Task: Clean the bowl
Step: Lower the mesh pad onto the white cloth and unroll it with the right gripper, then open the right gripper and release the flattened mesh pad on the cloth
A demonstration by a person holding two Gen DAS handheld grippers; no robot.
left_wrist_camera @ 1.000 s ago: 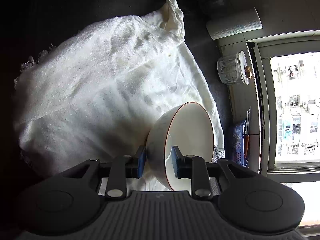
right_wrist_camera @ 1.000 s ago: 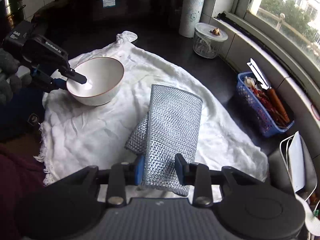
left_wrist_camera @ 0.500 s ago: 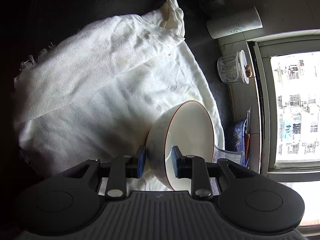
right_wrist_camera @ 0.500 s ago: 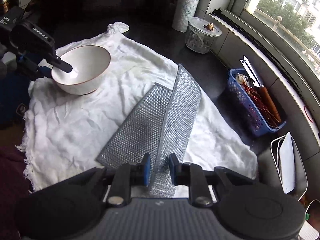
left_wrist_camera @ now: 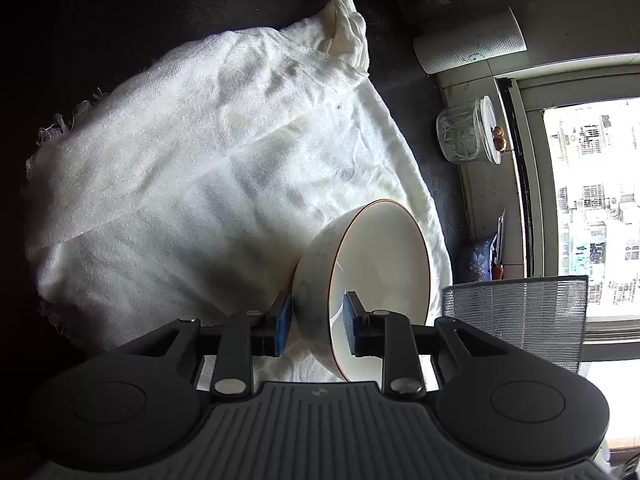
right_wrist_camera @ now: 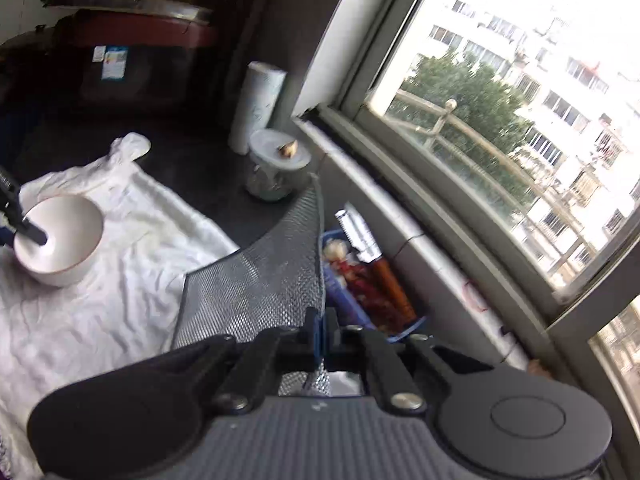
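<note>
A white bowl with a thin brown rim point(left_wrist_camera: 380, 264) rests on a white cloth point(left_wrist_camera: 200, 184). My left gripper point(left_wrist_camera: 316, 318) is shut on the bowl's near wall, one finger inside and one outside. The bowl also shows at the left of the right wrist view point(right_wrist_camera: 60, 236), with the left gripper's finger inside it. My right gripper point(right_wrist_camera: 320, 334) is shut on the edge of a silver mesh cleaning cloth point(right_wrist_camera: 256, 280) and holds it in the air to the bowl's right. The mesh cloth hangs at the right edge of the left wrist view point(left_wrist_camera: 520, 312).
On the dark counter stand a paper towel roll point(right_wrist_camera: 258, 108) and a lidded glass jar point(right_wrist_camera: 276, 168) at the back. A blue basket point(right_wrist_camera: 360, 280) with utensils sits by the window sill point(right_wrist_camera: 400, 216). The window point(right_wrist_camera: 520, 92) fills the right side.
My right gripper has closed fully on the mesh cloth, lifted it off the white cloth and swung right toward the window. The left gripper and bowl have stayed put.
</note>
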